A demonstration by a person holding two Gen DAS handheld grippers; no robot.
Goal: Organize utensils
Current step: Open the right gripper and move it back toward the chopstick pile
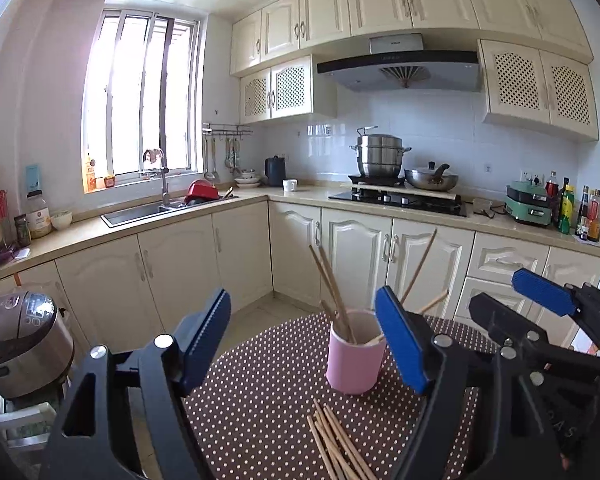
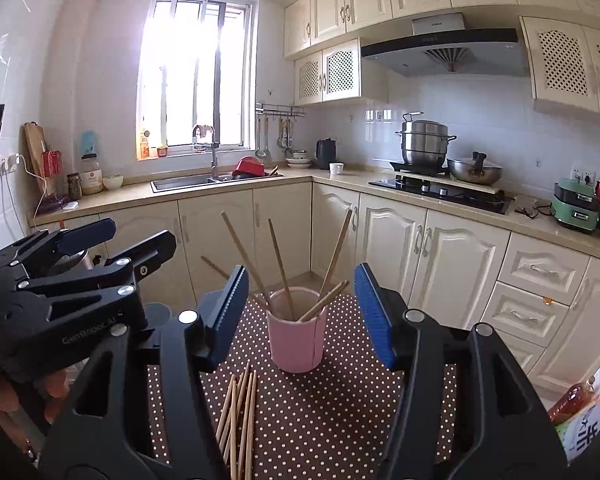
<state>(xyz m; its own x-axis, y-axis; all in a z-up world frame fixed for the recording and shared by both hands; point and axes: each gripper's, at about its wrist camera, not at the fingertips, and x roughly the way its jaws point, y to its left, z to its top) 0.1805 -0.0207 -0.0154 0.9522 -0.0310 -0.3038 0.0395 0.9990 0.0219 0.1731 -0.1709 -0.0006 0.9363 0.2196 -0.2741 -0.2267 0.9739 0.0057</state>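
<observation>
Left wrist view | left gripper (image 1: 306, 344) agape, empty | right gripper (image 2: 302, 314) agape, empty | pink cup (image 1: 354, 358) holds chopsticks (image 1: 332, 288) (more chopsticks (image 2: 238, 412) loose on table (image 2: 340, 420))

Dotted table (image 2: 340, 420): pink cup (image 2: 296, 340), loose chopsticks (image 2: 240, 416)

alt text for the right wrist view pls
The open right hand-held gripper frames a pink cup holding several wooden chopsticks on a brown polka-dot tablecloth. More loose chopsticks lie in front of the cup, the left hand-held gripper alongside, a kitchen behind.
</observation>
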